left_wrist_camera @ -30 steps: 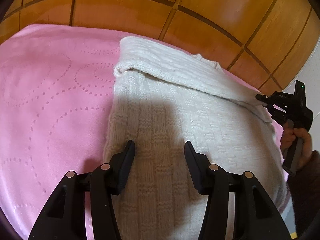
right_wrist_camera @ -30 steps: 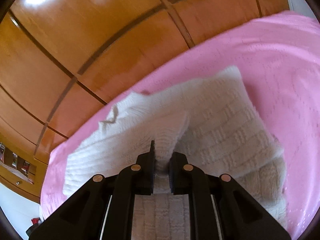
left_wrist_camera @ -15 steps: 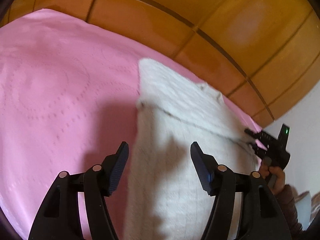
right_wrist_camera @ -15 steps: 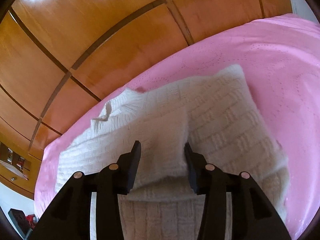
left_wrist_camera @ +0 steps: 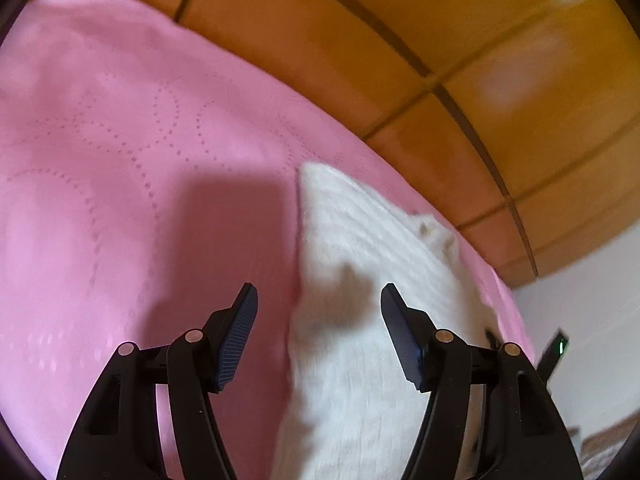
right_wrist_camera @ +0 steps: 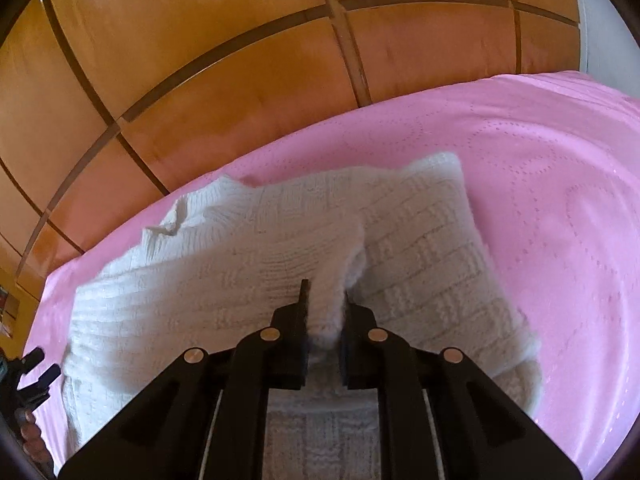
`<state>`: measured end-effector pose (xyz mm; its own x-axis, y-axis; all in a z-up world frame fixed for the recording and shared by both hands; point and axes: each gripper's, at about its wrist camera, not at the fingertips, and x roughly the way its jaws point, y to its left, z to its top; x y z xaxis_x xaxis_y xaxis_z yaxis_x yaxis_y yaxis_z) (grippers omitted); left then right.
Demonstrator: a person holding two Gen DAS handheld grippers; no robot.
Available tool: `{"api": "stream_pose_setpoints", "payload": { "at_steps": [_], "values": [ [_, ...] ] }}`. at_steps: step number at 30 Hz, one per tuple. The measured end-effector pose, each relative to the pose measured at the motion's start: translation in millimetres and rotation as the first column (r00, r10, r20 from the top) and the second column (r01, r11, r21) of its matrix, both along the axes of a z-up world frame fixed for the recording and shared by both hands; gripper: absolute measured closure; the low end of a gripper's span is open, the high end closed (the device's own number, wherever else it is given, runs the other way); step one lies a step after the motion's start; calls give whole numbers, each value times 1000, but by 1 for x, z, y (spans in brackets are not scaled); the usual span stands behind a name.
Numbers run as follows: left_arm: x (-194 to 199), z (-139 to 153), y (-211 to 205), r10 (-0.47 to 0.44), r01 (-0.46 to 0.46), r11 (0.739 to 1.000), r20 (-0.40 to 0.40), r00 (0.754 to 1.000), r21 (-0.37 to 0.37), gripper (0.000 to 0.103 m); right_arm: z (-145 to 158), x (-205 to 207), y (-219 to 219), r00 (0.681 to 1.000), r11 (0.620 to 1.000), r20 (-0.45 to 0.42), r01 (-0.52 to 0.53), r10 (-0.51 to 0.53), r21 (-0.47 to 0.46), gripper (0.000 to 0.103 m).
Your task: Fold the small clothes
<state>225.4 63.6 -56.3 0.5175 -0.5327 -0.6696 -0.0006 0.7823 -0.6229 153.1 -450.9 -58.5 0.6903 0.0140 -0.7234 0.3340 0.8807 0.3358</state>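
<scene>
A cream knitted sweater (right_wrist_camera: 420,248) lies partly folded on the pink bedspread (right_wrist_camera: 540,160). My right gripper (right_wrist_camera: 325,296) has a fold of the sleeve pinched between its pads, and its jaws are closing on it. The left gripper (left_wrist_camera: 317,292) stands open above the sweater's (left_wrist_camera: 360,240) left edge, holding nothing; this view is blurred. The left gripper (right_wrist_camera: 36,364) also shows at the lower left edge of the right wrist view, in a hand. A sliver of the right gripper (left_wrist_camera: 554,354) shows at the left wrist view's right edge.
A wooden panelled headboard (right_wrist_camera: 200,40) runs along the far side of the bed. The pink bedspread (left_wrist_camera: 120,160) stretches wide to the left of the sweater. A white wall (left_wrist_camera: 592,300) shows at the right of the left wrist view.
The left gripper slid from over the sweater's middle to its left edge, rolling and opening a little wider. The right gripper opened, then closed again on the sleeve fold.
</scene>
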Motion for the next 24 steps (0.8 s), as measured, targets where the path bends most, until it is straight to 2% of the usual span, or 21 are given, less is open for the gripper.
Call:
{"api": "stream_pose_setpoints", "payload": {
  "at_steps": [4,6,7,8,9,10,12,14,15,16,17,18,19,20,21,23,24],
  "values": [
    [37,-18,-2,2,-11,995,-87,996,-102,40,-4,0,1,1000,1000,1,0,0,-2,92],
    [52,-29,-3,-13,-10,983,-125,992,-183,40,-3,0,1,1000,1000,2,-4,4,-2,92],
    [60,-37,-6,-14,-22,975,-157,987,-223,44,-2,0,1,1000,1000,1,-8,8,-8,92],
    [66,-40,-8,-22,-17,973,-166,986,-232,71,0,0,0,1000,1000,2,-12,12,-13,93],
    [69,-41,-12,-32,-4,976,-161,986,-217,83,2,0,2,1000,1000,4,-16,16,-21,93],
    [67,-34,-17,-19,-2,984,-118,993,-179,90,7,-2,3,1000,999,15,-23,23,-43,93],
    [59,-16,-23,-24,22,991,-15,1000,-132,92,18,-7,5,998,997,54,-19,23,-74,93],
    [48,-2,-37,-37,36,999,58,998,9,92,20,-8,6,999,994,49,0,5,-111,94],
    [45,0,-45,-42,34,995,79,996,97,92,15,-5,8,1000,991,28,3,0,-132,94],
    [44,-2,-59,-47,25,969,85,995,244,92,5,0,9,1000,989,-9,-1,-1,-147,94],
    [45,-8,-72,-62,32,934,73,995,357,91,-2,3,9,999,989,-32,-3,-2,-149,93],
    [46,-15,-85,-86,52,889,55,995,454,89,-7,5,9,999,989,-41,3,-9,-150,93],
    [44,-17,-94,-102,56,860,64,993,507,89,-5,5,9,999,989,-40,6,-12,-149,92],
    [40,-13,-99,-107,43,840,86,991,541,89,-3,5,8,999,989,-39,11,-17,-147,86],
    [38,-9,-102,-106,35,833,97,990,552,89,0,4,7,999,989,-33,18,-23,-146,80],
    [25,2,-99,-82,-2,839,130,988,544,89,9,-1,5,999,985,-20,35,-39,-170,74],
    [18,8,-97,-72,-19,845,150,986,535,83,19,-6,6,999,981,10,47,-46,-186,72]
  ]
}}
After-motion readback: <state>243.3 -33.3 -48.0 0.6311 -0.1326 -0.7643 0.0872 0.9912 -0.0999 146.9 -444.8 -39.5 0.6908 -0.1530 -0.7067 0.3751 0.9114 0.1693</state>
